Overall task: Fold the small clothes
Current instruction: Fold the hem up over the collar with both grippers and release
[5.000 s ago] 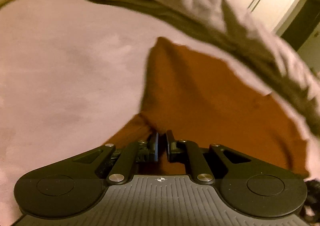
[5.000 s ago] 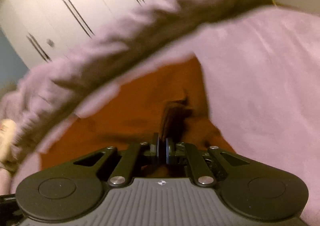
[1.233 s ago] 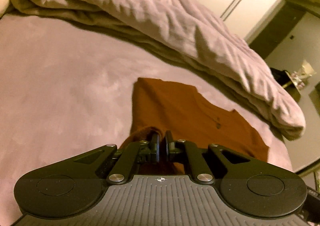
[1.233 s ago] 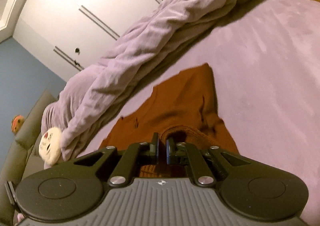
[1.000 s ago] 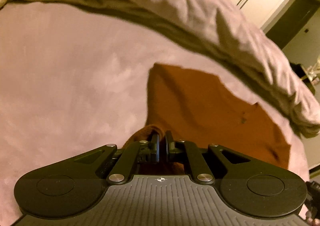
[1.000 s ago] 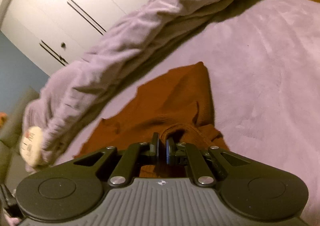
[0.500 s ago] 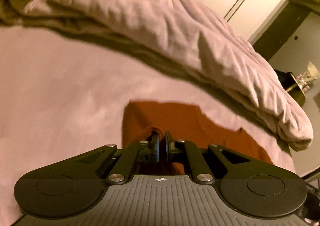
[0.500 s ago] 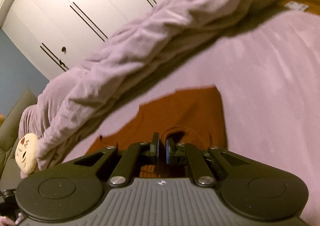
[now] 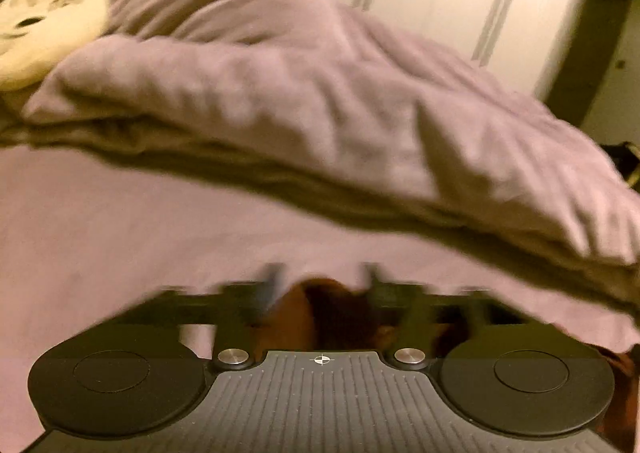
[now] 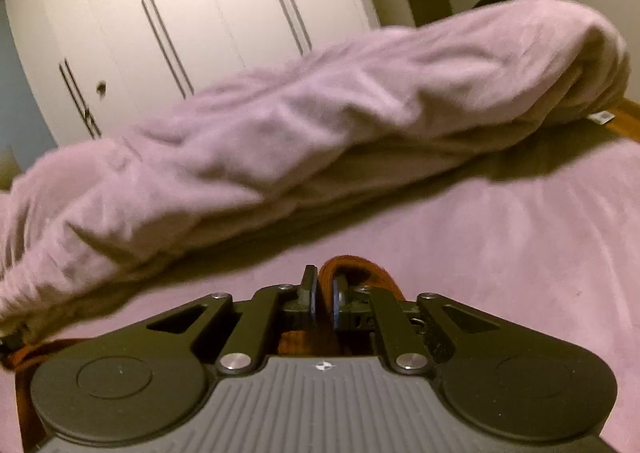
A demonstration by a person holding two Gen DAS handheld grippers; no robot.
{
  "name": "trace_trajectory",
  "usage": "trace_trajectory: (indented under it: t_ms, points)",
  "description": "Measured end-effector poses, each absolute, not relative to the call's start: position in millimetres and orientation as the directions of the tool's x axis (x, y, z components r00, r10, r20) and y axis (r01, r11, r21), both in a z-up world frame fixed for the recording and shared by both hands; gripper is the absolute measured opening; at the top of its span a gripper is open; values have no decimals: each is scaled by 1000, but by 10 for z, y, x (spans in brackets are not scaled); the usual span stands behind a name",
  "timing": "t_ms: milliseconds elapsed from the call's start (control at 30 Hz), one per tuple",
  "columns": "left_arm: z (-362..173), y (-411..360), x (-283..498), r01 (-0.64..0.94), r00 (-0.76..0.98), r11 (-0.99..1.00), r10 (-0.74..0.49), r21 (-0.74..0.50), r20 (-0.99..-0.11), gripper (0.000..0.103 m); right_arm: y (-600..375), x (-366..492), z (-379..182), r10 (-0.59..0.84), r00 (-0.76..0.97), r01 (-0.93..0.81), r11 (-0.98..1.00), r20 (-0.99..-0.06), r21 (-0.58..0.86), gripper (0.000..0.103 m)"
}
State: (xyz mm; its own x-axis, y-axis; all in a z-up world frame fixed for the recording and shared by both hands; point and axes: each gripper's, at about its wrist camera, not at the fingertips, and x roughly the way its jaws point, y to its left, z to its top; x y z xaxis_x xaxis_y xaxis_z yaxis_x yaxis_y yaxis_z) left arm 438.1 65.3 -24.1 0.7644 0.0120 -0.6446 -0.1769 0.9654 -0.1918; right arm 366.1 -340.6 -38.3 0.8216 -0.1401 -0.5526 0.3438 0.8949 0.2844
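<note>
Now we see the big purple bed (image 9: pixel 100 221) with the rolled-up blanket (image 9: pixel 320 109) lying across it; our brown shirt (image 9: pixel 320 313) lies low on the bed, right under our grippers; our left gripper (image 9: pixel 322 279) has just been opening and stands wide, with the shirt between its fingers but not pinched; our right gripper (image 10: pixel 324 295) is almost closed, with a fold of the shirt between its pads.

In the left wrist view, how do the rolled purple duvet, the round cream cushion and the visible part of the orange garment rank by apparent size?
1. rolled purple duvet
2. round cream cushion, partly cut off
3. orange garment, mostly hidden
</note>
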Motion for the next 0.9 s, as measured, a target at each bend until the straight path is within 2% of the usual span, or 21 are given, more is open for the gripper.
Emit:
trace_trajectory:
  t_ms: [33,100,133,167,300,367,467,567,700,900]
  points:
    - [-282,692,4289,-185,770,964,22,-190,-638,83,-3379,3656,-411,-165,814,354,901,-557,251,19]
    - [-370,779,4088,-152,774,968,-10,-202,-633,84,-3298,3510,-401,-205,846,337,921,-493,196,35]
    - [-405,813,3989,-138,772,971,-20,-198,-635,89,-3273,3420,-390,-213,859,329,927,-465,182,46]
    - [-444,843,3890,-131,766,974,-18,-183,-642,90,-3246,3323,-386,-207,870,310,935,-447,172,48]
    - [-621,895,3523,-95,755,988,-9,-124,-656,94,-3033,2999,-514,-160,871,208,977,-465,54,47]
    - [-725,867,3497,-84,729,992,-1,-90,-685,94,-2928,2924,-632,-148,854,169,986,-498,-4,43]
    - [-878,799,3572,-113,656,994,85,14,-750,94,-2842,2984,-835,-217,794,187,976,-568,-110,36]
    - [-931,829,3606,-130,630,991,101,23,-770,97,-2866,3036,-933,-275,792,194,960,-545,-202,36]
    - [-825,820,3480,-139,628,990,112,30,-770,96,-2858,3065,-860,-301,772,204,951,-560,-231,38]
    - [-689,785,3282,-117,651,993,84,9,-755,96,-2745,2631,-698,-255,807,197,967,-533,-164,38]
